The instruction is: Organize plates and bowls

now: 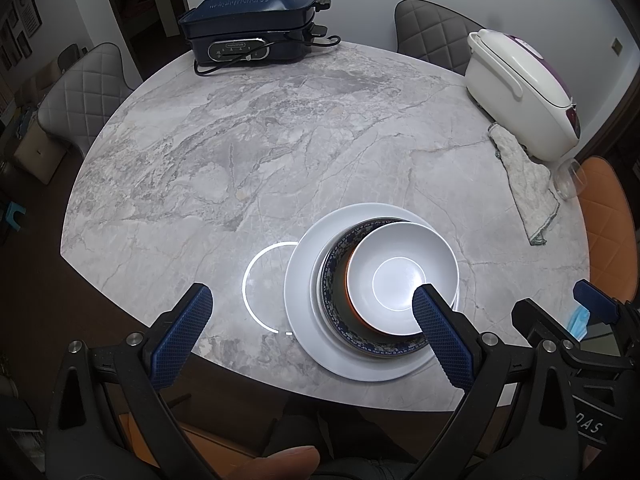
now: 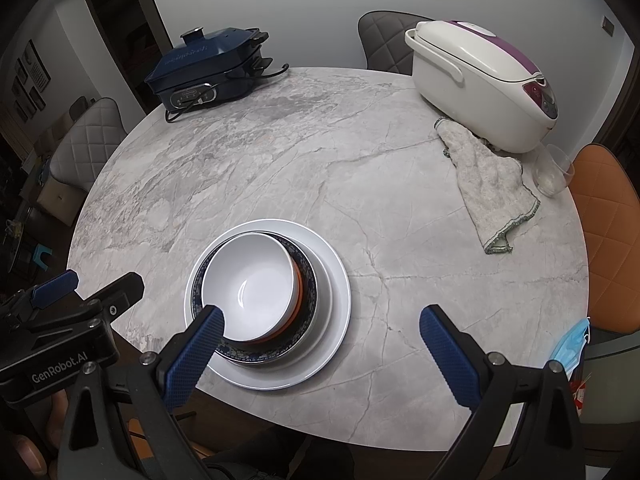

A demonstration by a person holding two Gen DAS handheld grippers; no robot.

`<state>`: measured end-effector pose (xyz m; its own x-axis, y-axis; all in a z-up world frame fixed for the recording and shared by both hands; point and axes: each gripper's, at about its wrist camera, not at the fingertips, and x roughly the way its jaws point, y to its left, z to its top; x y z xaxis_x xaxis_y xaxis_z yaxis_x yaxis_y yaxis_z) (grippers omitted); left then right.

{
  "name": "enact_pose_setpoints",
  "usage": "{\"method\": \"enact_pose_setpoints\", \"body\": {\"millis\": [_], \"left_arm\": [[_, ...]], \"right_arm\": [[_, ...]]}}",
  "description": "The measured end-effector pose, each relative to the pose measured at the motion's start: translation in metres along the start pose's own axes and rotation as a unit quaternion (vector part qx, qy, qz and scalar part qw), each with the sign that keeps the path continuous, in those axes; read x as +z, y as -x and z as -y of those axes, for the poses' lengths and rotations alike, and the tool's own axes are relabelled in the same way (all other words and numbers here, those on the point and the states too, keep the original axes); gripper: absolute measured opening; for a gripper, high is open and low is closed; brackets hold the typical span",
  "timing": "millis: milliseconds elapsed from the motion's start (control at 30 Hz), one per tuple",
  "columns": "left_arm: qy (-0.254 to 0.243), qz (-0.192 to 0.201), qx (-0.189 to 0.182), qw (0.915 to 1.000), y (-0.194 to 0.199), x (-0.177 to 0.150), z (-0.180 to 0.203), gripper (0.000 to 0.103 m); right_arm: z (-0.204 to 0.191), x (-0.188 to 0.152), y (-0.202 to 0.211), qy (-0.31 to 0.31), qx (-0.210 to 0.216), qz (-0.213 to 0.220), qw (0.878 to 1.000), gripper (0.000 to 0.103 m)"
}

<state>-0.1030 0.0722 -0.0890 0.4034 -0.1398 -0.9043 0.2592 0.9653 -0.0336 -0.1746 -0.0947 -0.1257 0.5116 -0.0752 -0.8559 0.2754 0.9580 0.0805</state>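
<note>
On the round marble table (image 2: 360, 160) a stack of dishes stands close to the near edge: a large white plate (image 2: 336, 300) at the bottom, on it a dark bowl with a blue and white pattern (image 2: 308, 280), inside it a bowl with an orange outer wall (image 2: 297, 280), and on top a white bowl (image 2: 248, 280) that sits a little off centre. The left gripper (image 1: 312, 312) is spread wide and holds nothing; its right finger is seen in front of the near rim of the white bowl, but I cannot tell if it touches it. The right gripper (image 2: 320, 332) is also wide and empty, with its left finger in front of the near left rim of the stack. The body of the left gripper, seen from the right wrist camera, carries the writing "GenRobot.AI". At the far left edge of the table stands a dark blue electric cooking pot (image 1: 252, 28) with its lid on; the white writing on the lid and on the control panel is too small to read surely. At the far right edge lies a white and purple rice cooker (image 2: 480, 84), and a crumpled grey cloth (image 2: 488, 188) touches it. A clear glass (image 2: 554, 172) stands just beside the cloth, at the right edge. A blue face mask (image 2: 570, 346) hangs near the orange chair (image 2: 608, 232).
</note>
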Motion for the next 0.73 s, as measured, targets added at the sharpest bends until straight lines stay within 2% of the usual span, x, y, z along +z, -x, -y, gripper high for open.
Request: {"method": "enact_pose_setpoints", "body": {"millis": [733], "left_arm": [[0.013,0.023,0.007,0.9996,0.01,0.0,-0.001,0.102]], "right_arm": [[-0.002,0.001,-0.001,-0.001,-0.001,-0.001,1.0,0.1]]}}
